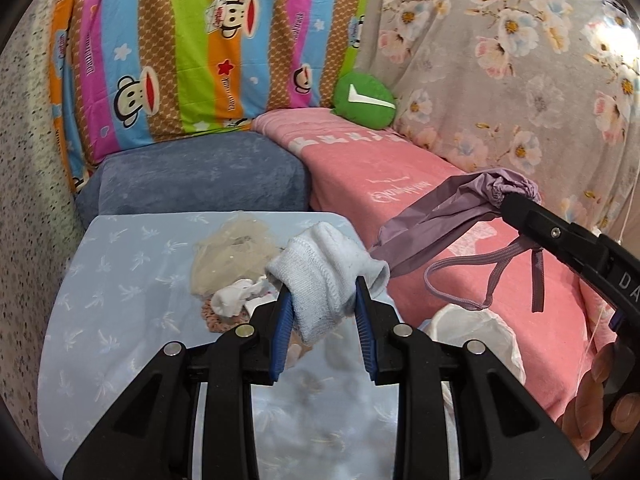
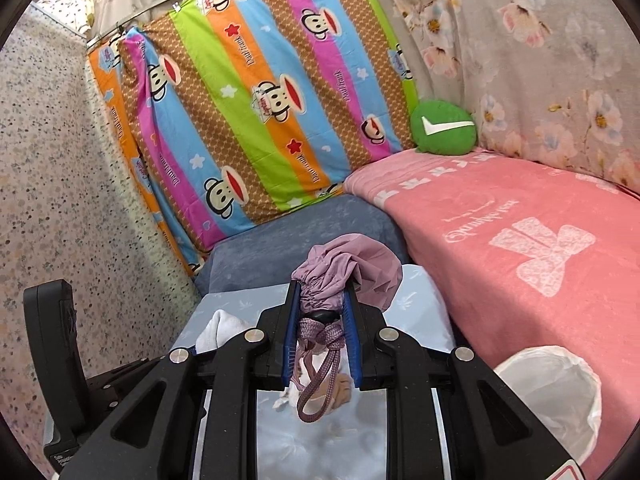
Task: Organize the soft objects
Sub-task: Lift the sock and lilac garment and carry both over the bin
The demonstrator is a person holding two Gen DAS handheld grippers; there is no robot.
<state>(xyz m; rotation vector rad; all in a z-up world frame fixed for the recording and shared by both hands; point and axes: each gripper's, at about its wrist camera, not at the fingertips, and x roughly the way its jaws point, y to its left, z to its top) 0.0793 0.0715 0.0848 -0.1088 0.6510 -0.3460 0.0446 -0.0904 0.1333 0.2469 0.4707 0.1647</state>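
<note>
**Both tongs loaded over the light-blue table**

L to R: the left gripper (image 1: 323, 294) is clamped on a white sock (image 1: 324, 276), held up over the light-blue table (image 1: 120, 280); the sock's cuff drapes over the blue pads and its lower end hangs btwn them. Behind it on the table lies a small pile: a beige mesh piece (image 1: 228, 252), a smaller white sock (image 1: 230, 300) and sth pinkish crocheted, mostly covered, can't make out what.

Right of that, the right gripper (image 2: 320, 312) is clenched on a purple drawstring bag (image 2: 344, 264), pinched at the gathered neck w/ the black cord stopper btwn the pads. The bag body bunches above the tips; the cord loop (image 2: 320, 384) dangles below. In the left wrist view the bag trails toward the sock, nearly touching it, over the pink blanket (image 1: 400, 184).

Far right, a white-lined bin (image 2: 552, 392) stands beside the table against the pink blanket. What shows of its inside looks bare, but its bottom is out of sight and its rim is partly cut off by the gripper body.

A green cushion (image 2: 442, 128) sits in the back corner.
</note>
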